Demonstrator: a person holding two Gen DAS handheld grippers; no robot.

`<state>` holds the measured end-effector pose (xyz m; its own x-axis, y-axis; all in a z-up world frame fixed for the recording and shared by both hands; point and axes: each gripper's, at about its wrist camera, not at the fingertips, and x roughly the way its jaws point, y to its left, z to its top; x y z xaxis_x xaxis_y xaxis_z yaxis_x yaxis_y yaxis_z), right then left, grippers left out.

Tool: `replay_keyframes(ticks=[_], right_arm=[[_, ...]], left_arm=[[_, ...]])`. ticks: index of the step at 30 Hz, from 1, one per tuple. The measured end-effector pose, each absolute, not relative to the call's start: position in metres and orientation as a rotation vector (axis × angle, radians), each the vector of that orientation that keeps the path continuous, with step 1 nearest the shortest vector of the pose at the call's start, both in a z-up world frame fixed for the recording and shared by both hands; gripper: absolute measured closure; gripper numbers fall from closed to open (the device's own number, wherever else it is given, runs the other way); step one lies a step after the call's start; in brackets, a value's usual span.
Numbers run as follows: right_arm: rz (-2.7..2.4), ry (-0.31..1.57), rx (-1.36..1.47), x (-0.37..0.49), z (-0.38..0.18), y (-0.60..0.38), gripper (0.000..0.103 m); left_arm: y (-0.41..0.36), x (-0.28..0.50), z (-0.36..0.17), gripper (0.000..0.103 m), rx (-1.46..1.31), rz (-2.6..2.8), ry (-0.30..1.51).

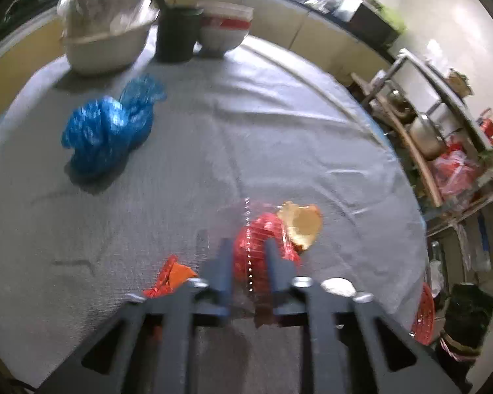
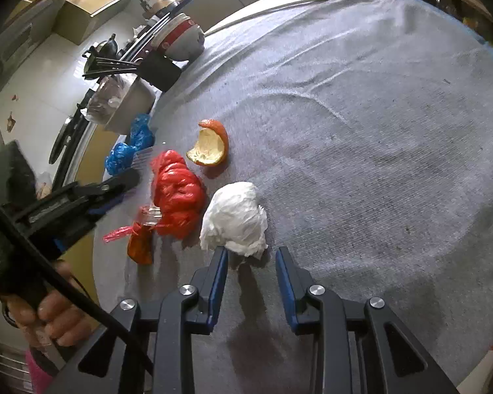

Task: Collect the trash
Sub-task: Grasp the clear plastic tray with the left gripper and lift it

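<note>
While the left gripper point(image 1: 246, 249) hangs low over the grey cloth surface point(image 1: 279, 131), its fingers point(image 1: 225, 262) are drawn in on a clear plastic wrapper point(image 1: 246, 229), a thin see-through sheet with a toothed edge that runs up between them. Behind that wrapper, at the gripper's 12 o'clock, lies a crumpled red plastic bag point(image 1: 263, 229), and touching the bag's 1 o'clock side sits a piece of orange peel point(image 1: 302, 223), pale inside facing up. At the gripper's 9 o'clock lies a small orange-and-red wrapper point(image 1: 174, 275). Well apart, at 11 o'clock, rests a bunched blue plastic bag point(image 1: 108, 131). At the far edge of the surface, around 11 to 12 o'clock, stand a lidded tub point(image 1: 105, 42), a dark cup point(image 1: 177, 32) and a red-and-white bowl point(image 1: 223, 29).

In the right wrist view the right gripper point(image 2: 251, 252) has its fingers point(image 2: 220, 262) spread apart with nothing between them, just short of a wad of white tissue point(image 2: 236, 216) that lies at its 12 o'clock; the tissue's lower edge is near the left fingertip, though contact cannot be told. The red bag point(image 2: 177, 190) lies at 11 o'clock of the tissue, just beside it, with the peel point(image 2: 210, 147) beyond at 12 o'clock. The left gripper point(image 2: 128, 177) reaches in from 9 o'clock, carried by a person's hand point(image 2: 49, 315) at the lower left
</note>
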<state>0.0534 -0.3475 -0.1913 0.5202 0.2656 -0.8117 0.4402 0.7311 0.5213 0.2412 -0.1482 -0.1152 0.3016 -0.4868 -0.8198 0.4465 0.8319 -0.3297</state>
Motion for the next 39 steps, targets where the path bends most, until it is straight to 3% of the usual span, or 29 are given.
replay_keyframes(ticks=[10, 12, 14, 15, 19, 21, 24, 31, 32, 39], right_arm=[[-0.145, 1.009, 0.817, 0.04, -0.185, -0.355, 0.067], [-0.119, 1.004, 0.866, 0.044, -0.184, -0.357, 0.06], [-0.127, 0.986, 0.855, 0.048, -0.181, -0.357, 0.039], [-0.136, 0.969, 0.844, 0.05, -0.178, -0.358, 0.038], [-0.129, 0.952, 0.77, 0.067, -0.176, -0.351, 0.04], [-0.14, 0.983, 0.75, 0.078, -0.184, -0.348, 0.055], [-0.141, 0.989, 0.738, 0.082, -0.193, -0.345, 0.062], [-0.131, 0.996, 0.723, 0.082, -0.195, -0.344, 0.064], [-0.132, 0.995, 0.721, 0.082, -0.195, -0.344, 0.064], [-0.138, 0.994, 0.707, 0.076, -0.193, -0.34, 0.064]], left_arm=[[-0.123, 0.219, -0.116, 0.095, -0.072, -0.685, 1.117], [-0.115, 0.226, -0.116, 0.08, -0.098, -0.639, 1.119], [-0.109, 0.232, -0.115, 0.043, -0.121, -0.599, 1.114], [-0.106, 0.236, -0.114, 0.041, -0.131, -0.578, 1.096], [-0.114, 0.251, -0.117, 0.04, -0.148, -0.59, 1.117], [-0.124, 0.259, -0.122, 0.04, -0.145, -0.593, 1.137], [-0.143, 0.265, -0.131, 0.04, -0.126, -0.596, 1.168], [-0.144, 0.251, -0.136, 0.042, -0.038, -0.62, 1.123], [-0.137, 0.249, -0.135, 0.045, -0.021, -0.618, 1.111], [-0.073, 0.225, -0.127, 0.046, 0.108, -0.619, 1.036]])
